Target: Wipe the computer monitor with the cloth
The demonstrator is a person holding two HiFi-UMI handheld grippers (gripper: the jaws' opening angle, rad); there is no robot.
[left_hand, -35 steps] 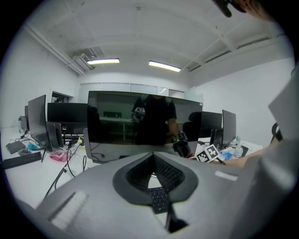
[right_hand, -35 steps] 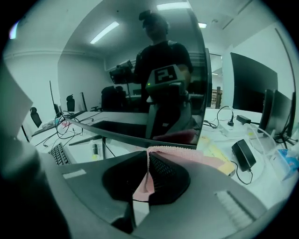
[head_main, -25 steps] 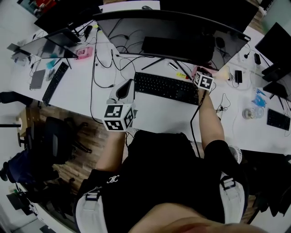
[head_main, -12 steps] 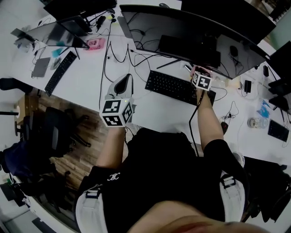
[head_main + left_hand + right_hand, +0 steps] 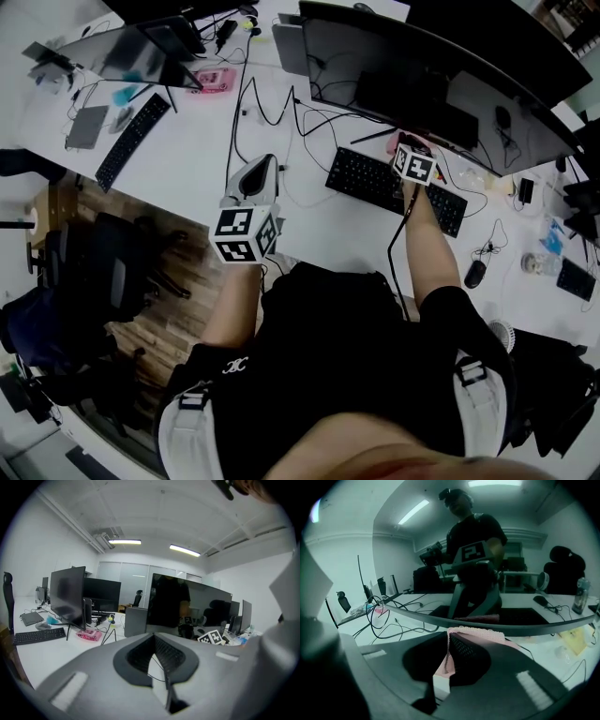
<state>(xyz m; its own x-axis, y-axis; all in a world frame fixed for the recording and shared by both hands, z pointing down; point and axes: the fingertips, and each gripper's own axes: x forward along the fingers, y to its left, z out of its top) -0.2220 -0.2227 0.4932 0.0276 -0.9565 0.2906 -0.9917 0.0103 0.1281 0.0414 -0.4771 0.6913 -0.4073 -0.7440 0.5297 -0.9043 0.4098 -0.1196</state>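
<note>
Right tool (image 5: 448,644) is clamped shut on the pink cloth (image 5: 477,633), whose folded top edge sticks out past the tips and sits right at the lower rim of the curved monitor (image 5: 441,80). A pink reflection shows just above it in the dark screen, so the cloth looks pressed to the glass or very nearly so. Over the last second this tool has slid leftward along the bottom of the screen: it was over the right end of the keyboard (image 5: 375,183) and now sits nearer the keyboard's middle. That reads as a wiping stroke under way along the lower strip, with most of the wide screen above and to the left likely not yet covered. Left tool (image 5: 154,641) hangs well apart from the monitor, over the near edge of the table (image 5: 187,159), its jaws together at the tips with nothing between them.
</note>
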